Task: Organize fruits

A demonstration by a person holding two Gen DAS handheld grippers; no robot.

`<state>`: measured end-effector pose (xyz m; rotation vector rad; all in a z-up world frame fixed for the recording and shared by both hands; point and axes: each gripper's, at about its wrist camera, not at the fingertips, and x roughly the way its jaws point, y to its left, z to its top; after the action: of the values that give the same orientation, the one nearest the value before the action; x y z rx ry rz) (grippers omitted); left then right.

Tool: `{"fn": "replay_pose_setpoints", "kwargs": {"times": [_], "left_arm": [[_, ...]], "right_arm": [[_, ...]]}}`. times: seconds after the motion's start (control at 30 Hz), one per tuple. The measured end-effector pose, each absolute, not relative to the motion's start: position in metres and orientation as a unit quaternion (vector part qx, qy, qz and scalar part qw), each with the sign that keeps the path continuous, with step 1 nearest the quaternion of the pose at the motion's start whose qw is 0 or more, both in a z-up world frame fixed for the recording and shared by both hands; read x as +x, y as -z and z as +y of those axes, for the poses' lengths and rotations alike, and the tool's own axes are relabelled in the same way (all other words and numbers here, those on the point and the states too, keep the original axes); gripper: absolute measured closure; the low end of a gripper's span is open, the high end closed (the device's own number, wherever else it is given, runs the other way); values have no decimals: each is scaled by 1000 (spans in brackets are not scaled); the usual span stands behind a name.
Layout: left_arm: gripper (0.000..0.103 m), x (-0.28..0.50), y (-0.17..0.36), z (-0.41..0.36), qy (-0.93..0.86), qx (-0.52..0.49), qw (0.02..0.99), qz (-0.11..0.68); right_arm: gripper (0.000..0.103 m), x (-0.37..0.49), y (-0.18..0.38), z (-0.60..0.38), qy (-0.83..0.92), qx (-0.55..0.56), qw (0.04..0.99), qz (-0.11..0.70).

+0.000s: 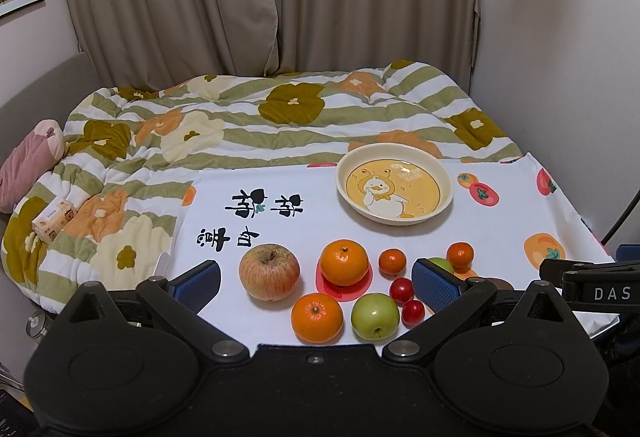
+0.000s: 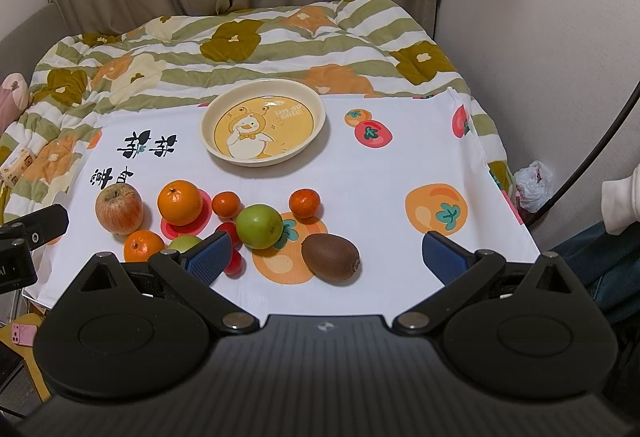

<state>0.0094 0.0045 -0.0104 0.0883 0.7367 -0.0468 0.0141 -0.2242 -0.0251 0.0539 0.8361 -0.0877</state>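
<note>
Blue-padded left tongs (image 1: 316, 279) and right tongs (image 2: 326, 257) both hang apart, holding nothing; fruit crowds the bench's near edge: apple (image 1: 269, 271), oranges (image 1: 344, 262), kiwi (image 2: 330, 257); the plate (image 2: 208, 133) sits empty toward the far edge.

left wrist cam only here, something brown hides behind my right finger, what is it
Observer: A kiwi, lying whole on the white cloth nearest the right gripper.
Operator: and the green bit peeking above that finger
Observer: A second green apple, sitting left of the kiwi, apart from it.
Operator: is the right gripper holding anything
Observer: No, its jaws stand open and empty, with the kiwi on the cloth between the fingers' line of sight.
Operator: plate got fruit yet
Observer: The duck plate holds nothing.
</note>
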Motion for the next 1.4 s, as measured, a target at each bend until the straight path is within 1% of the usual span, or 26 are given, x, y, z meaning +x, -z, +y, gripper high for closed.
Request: {"fn": "replay_pose_setpoints", "kwargs": {"times": [0.6, 0.97, 1.23, 1.4], "left_arm": [[0, 9, 10, 5, 23, 43, 932, 360], [0, 11, 8, 8, -5, 26, 927, 373], [0, 12, 23, 10, -34, 29, 924, 381], [0, 12, 41, 16, -23, 39, 927, 372]], "right_arm": [[0, 11, 29, -221, 41, 26, 913, 405], [0, 17, 26, -222, 10, 4, 911, 412], [0, 30, 44, -223, -34, 10, 905, 425], [0, 37, 65, -215, -46, 4, 899, 435]]}}
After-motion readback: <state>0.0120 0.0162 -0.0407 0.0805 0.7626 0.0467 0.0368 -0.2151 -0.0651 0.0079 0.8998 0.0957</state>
